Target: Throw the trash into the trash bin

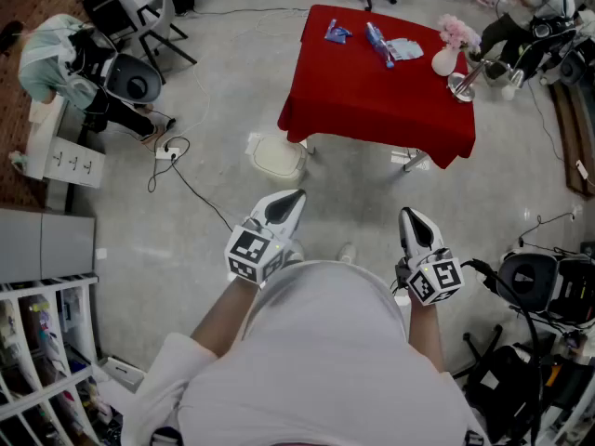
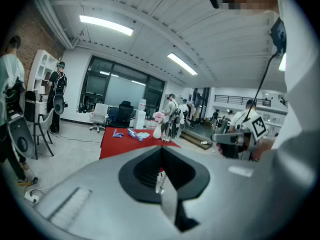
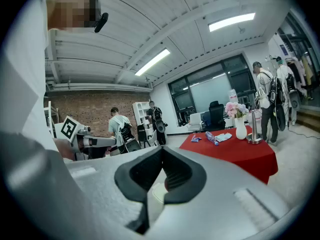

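On the red table (image 1: 363, 100) lie a blue wrapper (image 1: 337, 32), a plastic bottle (image 1: 379, 43) and a crumpled pale paper (image 1: 404, 49). A white trash bin (image 1: 276, 157) stands on the floor by the table's near left corner. My left gripper (image 1: 292, 197) is held in front of the person's body, short of the bin, jaws shut with nothing in them. My right gripper (image 1: 409, 215) is level with it on the right, shut and empty too. Both gripper views look toward the table (image 2: 116, 140) (image 3: 235, 149) from a distance.
A white vase of pink flowers (image 1: 447, 56) and a metal stand (image 1: 462, 84) sit at the table's right end. A cable and socket strip (image 1: 167, 152) lie on the floor to the left. A person (image 1: 56, 59) crouches far left; shelves (image 1: 42, 342) and gear (image 1: 535, 282) flank me.
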{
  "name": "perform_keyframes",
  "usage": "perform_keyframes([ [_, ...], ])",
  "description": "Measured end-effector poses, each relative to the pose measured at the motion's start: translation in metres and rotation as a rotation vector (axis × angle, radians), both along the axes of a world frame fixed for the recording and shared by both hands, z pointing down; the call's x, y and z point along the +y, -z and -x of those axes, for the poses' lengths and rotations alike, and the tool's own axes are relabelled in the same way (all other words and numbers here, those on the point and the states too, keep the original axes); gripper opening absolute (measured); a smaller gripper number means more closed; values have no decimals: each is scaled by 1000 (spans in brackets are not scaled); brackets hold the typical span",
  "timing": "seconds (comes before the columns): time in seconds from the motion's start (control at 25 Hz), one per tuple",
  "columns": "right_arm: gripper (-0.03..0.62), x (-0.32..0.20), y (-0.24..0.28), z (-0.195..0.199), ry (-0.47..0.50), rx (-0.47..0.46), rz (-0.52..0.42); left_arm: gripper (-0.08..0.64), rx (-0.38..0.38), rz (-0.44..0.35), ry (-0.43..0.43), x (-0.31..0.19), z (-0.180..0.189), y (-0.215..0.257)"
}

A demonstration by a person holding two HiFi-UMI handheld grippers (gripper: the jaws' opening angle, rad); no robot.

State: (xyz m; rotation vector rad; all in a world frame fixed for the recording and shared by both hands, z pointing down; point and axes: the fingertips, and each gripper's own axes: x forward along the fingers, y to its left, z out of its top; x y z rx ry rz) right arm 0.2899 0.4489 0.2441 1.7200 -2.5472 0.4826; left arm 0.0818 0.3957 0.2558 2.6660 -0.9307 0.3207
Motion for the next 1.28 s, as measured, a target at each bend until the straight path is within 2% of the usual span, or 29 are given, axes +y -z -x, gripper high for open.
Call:
perform_keyframes([
  [0.6,-2,1,-1,8,4,4,7,-2,17,-18,-11,-4,3,-2],
  [0.72,-2,1,0,13,6,-3,4,-2,10,4,-20,-1,5,-5],
  [0.88,-2,-1,6,21,-7,-90,-10,-2,16,-8,-30,-6,11,-4],
  [1.0,-1,-2,7,29,6,-139,-10,-2,-4,19,-50,-6,18,-9],
  [1.28,-2,-7,-4,59,5,-56,1,-2,-4,8,-79,-17,38,-15],
])
